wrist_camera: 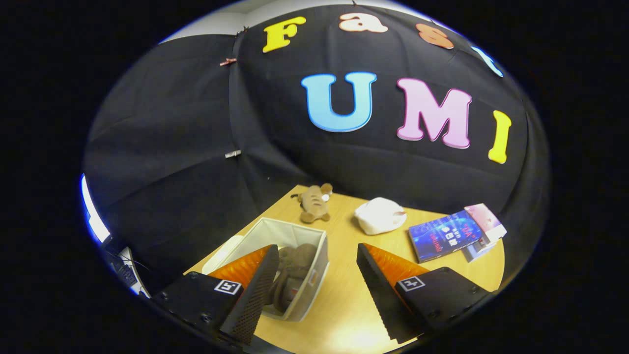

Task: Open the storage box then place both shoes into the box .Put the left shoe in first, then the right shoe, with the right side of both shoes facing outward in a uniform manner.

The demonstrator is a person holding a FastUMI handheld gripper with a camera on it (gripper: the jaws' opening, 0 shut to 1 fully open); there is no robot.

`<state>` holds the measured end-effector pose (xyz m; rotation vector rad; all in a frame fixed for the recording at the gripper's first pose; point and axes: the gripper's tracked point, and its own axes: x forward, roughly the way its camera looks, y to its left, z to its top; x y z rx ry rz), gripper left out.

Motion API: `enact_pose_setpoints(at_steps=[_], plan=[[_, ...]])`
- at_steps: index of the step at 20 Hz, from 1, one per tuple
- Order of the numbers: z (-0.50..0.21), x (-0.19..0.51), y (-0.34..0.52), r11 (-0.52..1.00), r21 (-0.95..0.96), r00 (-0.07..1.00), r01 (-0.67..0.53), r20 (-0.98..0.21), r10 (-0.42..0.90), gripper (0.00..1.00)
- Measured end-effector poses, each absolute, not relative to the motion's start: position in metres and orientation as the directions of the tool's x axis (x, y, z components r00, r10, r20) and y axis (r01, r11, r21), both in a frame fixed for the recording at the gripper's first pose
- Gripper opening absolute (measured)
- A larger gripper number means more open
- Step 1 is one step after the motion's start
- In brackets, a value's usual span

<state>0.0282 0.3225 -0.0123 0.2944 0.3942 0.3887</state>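
We see the storage box, a pale fabric bin with its top open, standing on the wooden tabletop; brown shoes lie inside it. The tongs are spread wide and hold nothing, one finger overlapping the box's near wall. Beyond the box sits a brown plush toy; beside that, farther from the box, lie a white bundle and a stack of books. Black cloth forms the booth's wall behind.
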Motion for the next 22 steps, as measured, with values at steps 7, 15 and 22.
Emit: enact_pose_setpoints(at_steps=[7,15,22], plan=[[-0.004,0.017,0.193,0.947,0.264,0.952,-0.184,-0.192,0.238,0.99],[-0.026,0.002,0.074,0.982,0.187,0.986,-0.033,-0.154,0.062,0.98],[-0.05,-0.007,0.017,0.98,0.198,0.989,0.02,-0.15,0.011,0.98]])
